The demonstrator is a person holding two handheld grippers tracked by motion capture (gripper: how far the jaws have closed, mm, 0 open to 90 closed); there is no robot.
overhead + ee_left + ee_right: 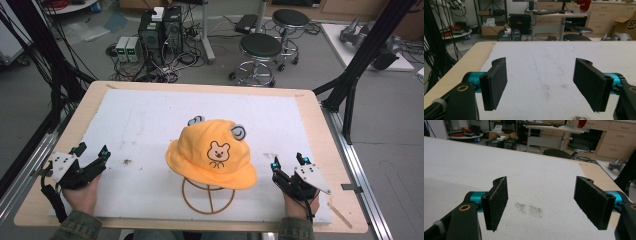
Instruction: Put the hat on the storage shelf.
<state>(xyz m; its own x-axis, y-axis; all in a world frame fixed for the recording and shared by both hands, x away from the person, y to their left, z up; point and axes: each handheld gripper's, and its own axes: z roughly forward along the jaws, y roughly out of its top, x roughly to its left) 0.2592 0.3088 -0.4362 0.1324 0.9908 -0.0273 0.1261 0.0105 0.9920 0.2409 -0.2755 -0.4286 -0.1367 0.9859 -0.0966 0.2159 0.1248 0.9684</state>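
Observation:
An orange bucket hat (212, 152) with a bear face and two small grey ears sits on a thin wire stand (208, 196) near the middle front of the table. My left gripper (91, 150) rests at the table's front left, well apart from the hat, jaws wide open over the bare white mat (541, 75). At the front right, my right gripper (288, 162) lies just right of the hat's brim, also open. In the right gripper view its pads (496, 202) stand far apart with nothing between them.
A white mat (145, 125) covers the wooden table (320, 130). Dark smudges mark the mat (529, 209) ahead of the right gripper. Stools (260, 50), computer boxes (160, 30) and cables stand on the floor beyond the far edge. Black frame legs (360, 65) rise at the right.

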